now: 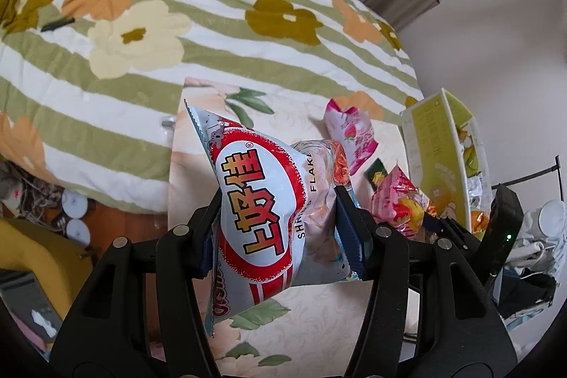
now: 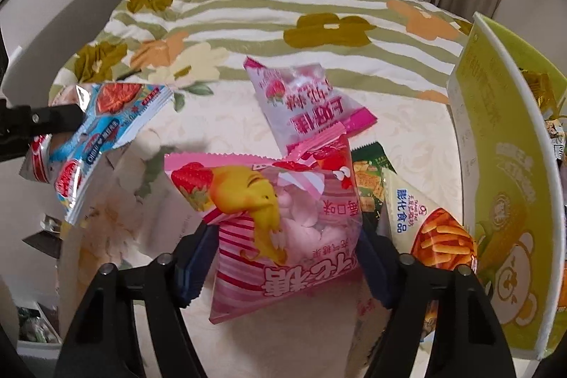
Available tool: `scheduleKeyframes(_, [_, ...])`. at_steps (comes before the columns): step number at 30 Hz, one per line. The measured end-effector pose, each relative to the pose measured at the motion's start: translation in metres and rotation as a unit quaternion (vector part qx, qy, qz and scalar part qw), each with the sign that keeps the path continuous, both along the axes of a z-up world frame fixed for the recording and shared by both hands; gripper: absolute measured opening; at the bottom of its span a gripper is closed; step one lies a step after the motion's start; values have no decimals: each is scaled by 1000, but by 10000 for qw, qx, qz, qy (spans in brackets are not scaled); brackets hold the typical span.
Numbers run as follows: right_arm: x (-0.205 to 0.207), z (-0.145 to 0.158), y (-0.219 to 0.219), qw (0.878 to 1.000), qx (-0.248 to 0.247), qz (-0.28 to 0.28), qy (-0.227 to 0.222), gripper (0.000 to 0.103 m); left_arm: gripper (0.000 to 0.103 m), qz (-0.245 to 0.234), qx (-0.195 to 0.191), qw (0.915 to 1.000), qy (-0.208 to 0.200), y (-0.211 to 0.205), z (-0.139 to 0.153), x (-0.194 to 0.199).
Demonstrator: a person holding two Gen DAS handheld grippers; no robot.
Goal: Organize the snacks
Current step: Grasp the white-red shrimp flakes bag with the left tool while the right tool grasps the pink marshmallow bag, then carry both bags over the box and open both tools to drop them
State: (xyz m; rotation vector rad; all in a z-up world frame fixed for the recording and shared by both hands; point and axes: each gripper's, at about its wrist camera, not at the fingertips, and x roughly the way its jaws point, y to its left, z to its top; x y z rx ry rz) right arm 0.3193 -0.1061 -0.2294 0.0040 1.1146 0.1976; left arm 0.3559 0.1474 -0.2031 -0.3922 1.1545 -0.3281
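The left claw [image 1: 280,229] is clamped on a red-and-white shrimp flake bag [image 1: 262,201], held up off the tabletop [image 1: 319,325]. The right claw [image 2: 283,257] has a pink marshmallow bag [image 2: 280,229] between its pads; whether they press it is unclear. Beyond it lies a strawberry bag [image 2: 301,101]; to its right a pale chip bag [image 2: 425,222], then the yellow-green box [image 2: 503,186].
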Motion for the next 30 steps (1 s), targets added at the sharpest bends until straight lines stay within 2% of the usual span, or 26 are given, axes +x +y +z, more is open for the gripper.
scheduleKeyframes(8, [-10,48,8,9981,489,-54,-358,68,53,-116,-48,9992,-389,-6,41,-6])
scheduleKeyframes(16, [-23,112,-18,9923,891,-253,-817,68,53,-388,-37,9953,-892,-53,96,-4])
scheduleKeyframes(23, [-31,152,-91,9881,892,-554,-1124,68,53,-561,-116,9912,-1196,-136,128,-2])
scheduleKeyframes(30, [-42,176,-198,9855,700,-857,-1286,68,53,-935,-292,9869,-1283,-260,134,-3])
